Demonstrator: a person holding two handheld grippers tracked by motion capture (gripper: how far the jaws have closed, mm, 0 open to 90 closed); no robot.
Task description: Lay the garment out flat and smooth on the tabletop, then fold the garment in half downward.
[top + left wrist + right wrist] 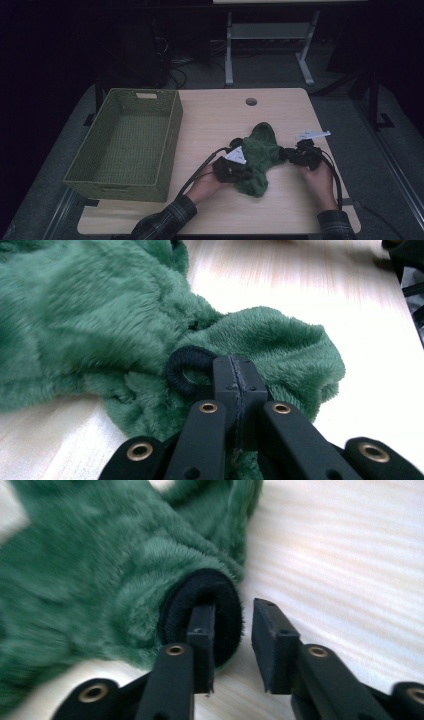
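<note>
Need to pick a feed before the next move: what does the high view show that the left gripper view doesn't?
High view alone: the green woven basket at the table's left, both hands, and the right gripper at the garment's right end.

Left gripper view alone: the left gripper shut on the garment right beside a black cuff.

Both: the green fleece garment lying on the wooden table.

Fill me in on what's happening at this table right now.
A person works on a green fleece garment lying on the wooden table, a gripper in each hand. The left gripper is clamped shut on one of its black cuffs. The right gripper is open, with one jaw inside another black cuff and the other outside it. A green woven basket stands at the left.
</note>
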